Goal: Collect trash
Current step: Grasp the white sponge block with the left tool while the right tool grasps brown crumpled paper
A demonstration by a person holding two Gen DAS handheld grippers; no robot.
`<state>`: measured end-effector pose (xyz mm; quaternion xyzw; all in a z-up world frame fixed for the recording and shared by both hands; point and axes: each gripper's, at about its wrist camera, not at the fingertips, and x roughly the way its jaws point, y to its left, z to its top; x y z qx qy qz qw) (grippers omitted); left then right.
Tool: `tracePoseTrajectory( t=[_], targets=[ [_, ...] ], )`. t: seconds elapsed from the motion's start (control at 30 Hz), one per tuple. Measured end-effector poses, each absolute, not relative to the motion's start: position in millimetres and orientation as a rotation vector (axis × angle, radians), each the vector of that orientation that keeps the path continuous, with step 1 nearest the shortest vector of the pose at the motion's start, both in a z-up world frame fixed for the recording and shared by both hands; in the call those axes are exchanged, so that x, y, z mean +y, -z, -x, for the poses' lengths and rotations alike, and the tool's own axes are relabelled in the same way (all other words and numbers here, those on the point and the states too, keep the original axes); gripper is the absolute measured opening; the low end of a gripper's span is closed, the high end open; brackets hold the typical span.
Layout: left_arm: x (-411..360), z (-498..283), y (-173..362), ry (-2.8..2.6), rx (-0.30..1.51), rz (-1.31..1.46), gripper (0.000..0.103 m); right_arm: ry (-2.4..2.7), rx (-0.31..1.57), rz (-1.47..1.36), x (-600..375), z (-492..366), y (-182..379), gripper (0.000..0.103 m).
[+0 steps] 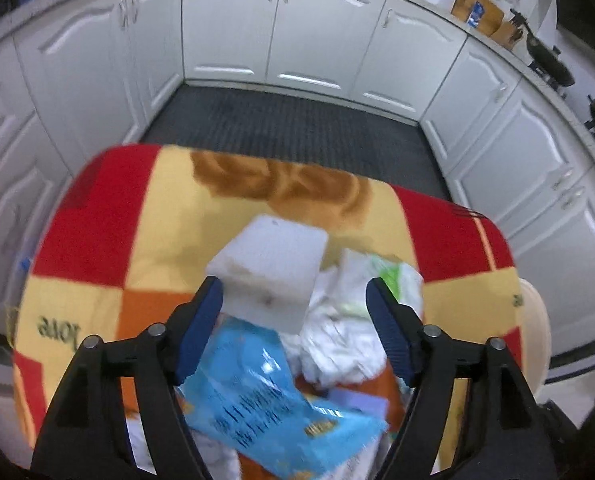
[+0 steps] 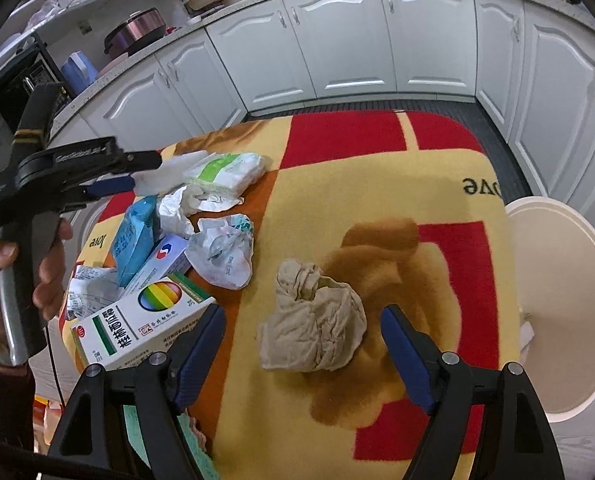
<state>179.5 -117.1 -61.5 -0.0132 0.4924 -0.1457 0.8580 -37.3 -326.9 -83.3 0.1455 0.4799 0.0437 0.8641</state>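
Trash lies on a table under a red, yellow and orange blanket (image 2: 377, 184). My left gripper (image 1: 295, 312) is open above a white foam block (image 1: 273, 268), a blue packet (image 1: 257, 396) and crumpled white wrappers (image 1: 345, 336). It also shows in the right wrist view (image 2: 137, 172), over the same pile. My right gripper (image 2: 303, 344) is open, its fingers on either side of a crumpled beige paper ball (image 2: 313, 324), just short of it. A white medicine box with a rainbow ball (image 2: 145, 324) lies by my right gripper's left finger. A crumpled white bag (image 2: 223, 252) lies further back.
A white round bin (image 2: 565, 304) stands at the table's right edge. White kitchen cabinets (image 1: 297, 32) ring the room beyond a dark floor mat (image 1: 289, 128). Pots and utensils stand on the counters.
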Motion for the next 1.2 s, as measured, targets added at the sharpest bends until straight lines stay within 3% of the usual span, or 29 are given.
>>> tracePoseTrajectory(
  t=[0.37,0.67,1.2],
  targets=[
    [-96.4,-201.2,69.3,0.257,1.044,0.037,0.074,-0.102,1.028,-0.314,-325.9,27.8,88.1,0.078],
    [-48.0,-208.9,71.8,0.258,1.069,0.241,0.074,-0.103,1.027,-0.318,-325.3,26.2,86.4,0.078],
    [-55.0,-212.1,95.7,0.258,1.119,0.333,0.076,-0.105,1.027,-0.335,-324.4,22.9,88.9,0.079]
  ],
)
